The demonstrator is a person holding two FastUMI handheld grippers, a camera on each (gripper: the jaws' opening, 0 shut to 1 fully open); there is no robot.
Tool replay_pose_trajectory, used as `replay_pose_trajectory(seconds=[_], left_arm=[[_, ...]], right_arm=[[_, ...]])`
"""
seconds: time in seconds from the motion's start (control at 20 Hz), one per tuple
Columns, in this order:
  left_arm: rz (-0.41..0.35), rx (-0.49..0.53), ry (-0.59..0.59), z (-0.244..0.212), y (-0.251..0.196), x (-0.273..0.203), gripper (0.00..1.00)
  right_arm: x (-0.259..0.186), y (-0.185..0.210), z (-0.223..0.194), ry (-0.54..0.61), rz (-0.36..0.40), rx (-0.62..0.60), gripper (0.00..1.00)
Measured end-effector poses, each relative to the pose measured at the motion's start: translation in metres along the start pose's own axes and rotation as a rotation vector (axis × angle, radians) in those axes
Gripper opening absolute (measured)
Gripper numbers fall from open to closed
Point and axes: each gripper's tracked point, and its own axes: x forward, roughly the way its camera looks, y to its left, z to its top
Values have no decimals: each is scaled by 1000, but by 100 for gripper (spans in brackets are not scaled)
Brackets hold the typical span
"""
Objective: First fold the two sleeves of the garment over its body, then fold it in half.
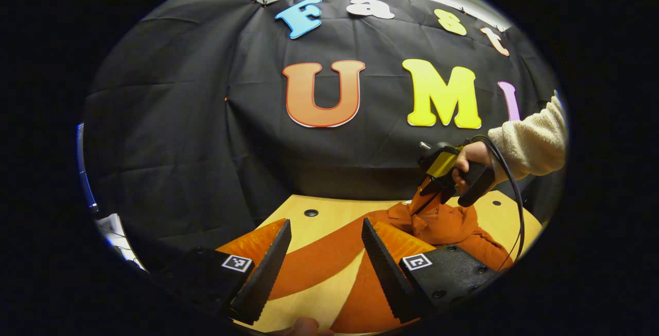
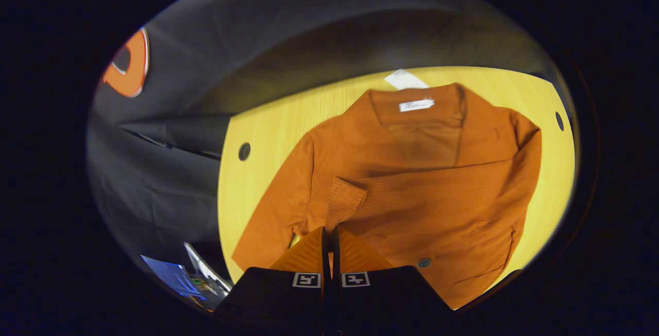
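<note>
While my right gripper (image 2: 328, 238) pinches shut on the sleeve (image 2: 412, 197), my left gripper (image 1: 324, 253) gapes; fabric may slip and unfold.

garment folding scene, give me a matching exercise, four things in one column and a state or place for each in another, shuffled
Things:
1. left gripper
2. right gripper
3. sleeve
4. white label

States or places:
A. lying across the body of the garment
B. jaws spread apart, nothing between them
C. inside the collar
D. fingers closed together over the garment

Pairs: 1-B, 2-D, 3-A, 4-C
</note>
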Motion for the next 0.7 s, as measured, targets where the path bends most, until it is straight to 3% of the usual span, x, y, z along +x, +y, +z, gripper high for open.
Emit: replay_pose_trajectory(seconds=[0.2, 0.35, 0.45, 0.5, 0.65, 0.7], left_arm=[[44, 8, 48, -23, 17, -14, 90], [80, -8, 79, -36, 26, -21, 90], [96, -10, 99, -40, 28, -22, 90], [105, -10, 101, -40, 29, -22, 90], [128, -61, 101, -38, 36, -15, 90], [137, -78, 111, -39, 39, -11, 90]], right_arm=[[52, 17, -15, 33, -31, -41, 1], [60, 21, -6, -3, -33, -7, 2], [56, 18, -1, -25, -33, 5, 11], [55, 20, 2, -38, -18, 10, 5], [31, 22, 4, -47, -4, -8, 58], [23, 17, 3, -53, -19, -27, 80]])
